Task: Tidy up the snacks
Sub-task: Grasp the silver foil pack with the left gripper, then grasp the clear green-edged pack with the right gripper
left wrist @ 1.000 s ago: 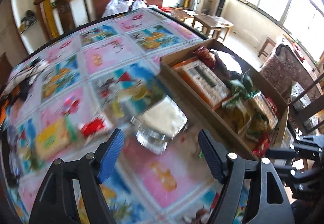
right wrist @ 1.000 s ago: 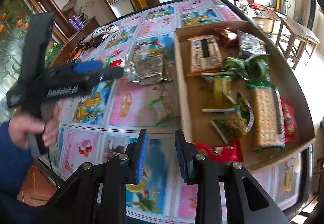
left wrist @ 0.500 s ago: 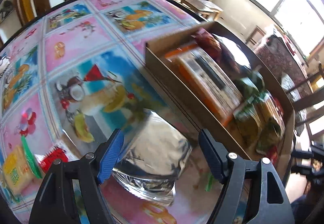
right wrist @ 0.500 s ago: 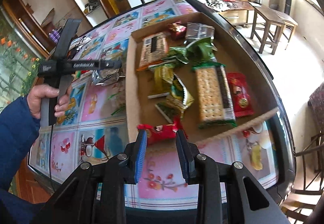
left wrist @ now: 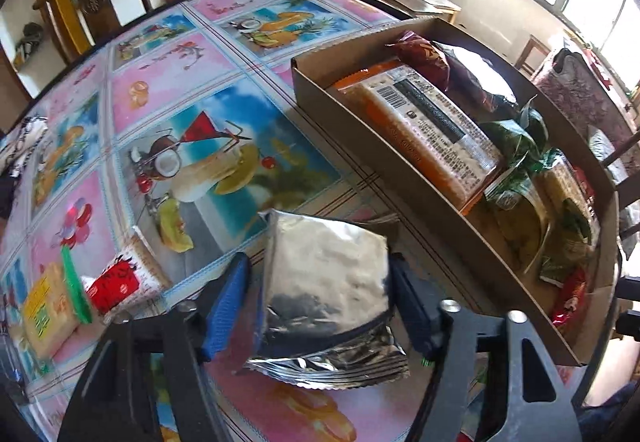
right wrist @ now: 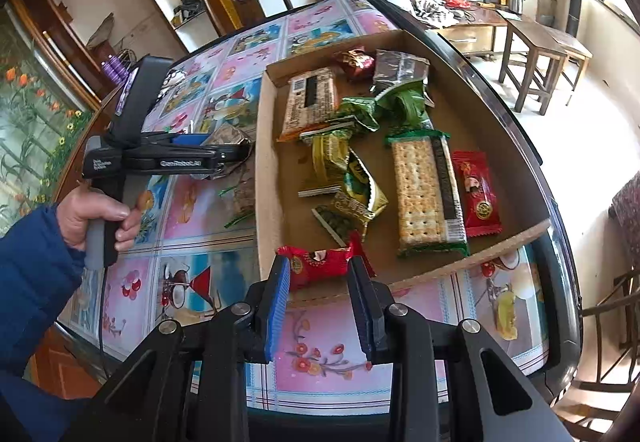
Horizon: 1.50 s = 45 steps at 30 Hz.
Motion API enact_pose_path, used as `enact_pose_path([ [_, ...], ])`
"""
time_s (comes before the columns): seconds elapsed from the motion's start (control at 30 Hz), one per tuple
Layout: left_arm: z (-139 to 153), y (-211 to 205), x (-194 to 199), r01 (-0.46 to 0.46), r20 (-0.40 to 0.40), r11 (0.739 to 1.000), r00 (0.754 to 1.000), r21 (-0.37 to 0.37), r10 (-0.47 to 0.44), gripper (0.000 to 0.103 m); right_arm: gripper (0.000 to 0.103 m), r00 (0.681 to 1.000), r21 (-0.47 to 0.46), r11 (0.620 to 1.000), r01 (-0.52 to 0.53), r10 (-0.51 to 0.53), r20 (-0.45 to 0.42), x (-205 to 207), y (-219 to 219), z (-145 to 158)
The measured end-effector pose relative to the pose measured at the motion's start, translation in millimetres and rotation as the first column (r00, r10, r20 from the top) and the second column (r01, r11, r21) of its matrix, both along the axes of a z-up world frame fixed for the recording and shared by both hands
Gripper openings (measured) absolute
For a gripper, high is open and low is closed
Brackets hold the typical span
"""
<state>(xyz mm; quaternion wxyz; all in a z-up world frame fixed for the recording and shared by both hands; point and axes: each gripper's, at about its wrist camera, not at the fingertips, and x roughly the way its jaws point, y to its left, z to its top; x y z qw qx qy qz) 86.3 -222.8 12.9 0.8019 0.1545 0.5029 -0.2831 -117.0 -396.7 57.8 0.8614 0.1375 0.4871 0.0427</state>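
1. Left wrist view. Left gripper point(left wrist: 318, 300): jaws closing around a silver foil packet point(left wrist: 326, 282) that lies on the counter point(left wrist: 180, 82). The far-right finger touches the packet's edge; a slim gap shows at the blue left pad point(left wrist: 226, 306), so no full pinch.
2. Same view, edges: the packet lies just left of the cardboard tray point(left wrist: 400, 166) wall. Open patterned cloth stretches far and left. A red-and-white packet point(left wrist: 120, 278) and a yellow packet point(left wrist: 48, 306) lie near left.
3. Same view, appearance: the foil is crinkled and reflective, its crimped seam toward the camera.
4. Right wrist view. Right gripper point(right wrist: 320, 298): jaws narrowly spread, pinching nothing, hovering at the tray's near wall point(right wrist: 472, 262). A red wrapper point(right wrist: 320, 262) lies inside that near corner, beyond the fingertips.
5. Same view, tray contents: cracker pack point(right wrist: 424, 194), red sachet point(right wrist: 478, 190), green packets point(right wrist: 352, 186), barcode pack point(right wrist: 310, 102). Bare floor shows along the tray's right side.
6. Same view: a hand point(right wrist: 96, 214) in a blue sleeve holds the left gripper over the counter, left of the tray.
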Motion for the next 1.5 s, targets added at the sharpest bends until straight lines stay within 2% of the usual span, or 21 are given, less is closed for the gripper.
enact_pose_path([
  [0.13,1.4,17.0,-13.4,-0.059,0.012,0.998,0.998,0.011,0.059,0.056,0.032,1.000,0.008,1.000,-0.026,0.026,0.009,6.1,7.0,1.8],
  [0.27,1.7,46.9,-39.0,-0.126,0.027,0.992,0.992,0.026,0.126,0.056,0.032,0.991,0.004,0.992,-0.128,0.128,0.032,20.0,31.7,7.1],
  [0.43,1.7,92.9,-75.7,-0.257,0.027,0.966,0.966,0.016,0.256,0.057,0.032,0.968,-0.002,0.968,-0.251,0.251,0.022,41.6,64.6,4.5],
  [0.57,1.4,111.9,-96.5,-0.307,0.054,0.951,0.951,0.033,0.305,0.057,0.033,0.948,-0.046,0.947,-0.318,0.318,-0.001,70.0,90.5,0.3],
  [0.7,2.2,119.0,-101.9,-0.323,0.075,0.945,0.945,0.052,0.319,0.057,0.033,0.938,-0.121,0.931,-0.344,0.336,-0.081,101.3,110.4,-14.3],
  [0.9,2.2,120.5,-106.6,-0.318,0.126,0.943,0.944,0.098,0.305,0.057,0.033,0.920,-0.266,0.883,-0.387,0.351,-0.173,118.1,127.3,-37.6],
  [1.07,2.6,112.6,-110.9,-0.295,0.184,0.943,0.946,0.153,0.266,0.057,0.033,0.915,-0.314,0.861,-0.400,0.354,-0.196,121.1,132.3,-43.8],
  [1.13,2.6,109.9,-112.7,-0.284,0.202,0.944,0.947,0.169,0.249,0.057,0.033,0.916,-0.315,0.863,-0.395,0.343,-0.208,123.0,131.5,-46.5],
  [1.5,2.3,109.4,-111.3,-0.285,0.197,0.945,0.947,0.162,0.252,0.057,0.033,0.923,-0.324,0.868,-0.377,0.324,-0.206,122.4,130.6,-46.7],
])
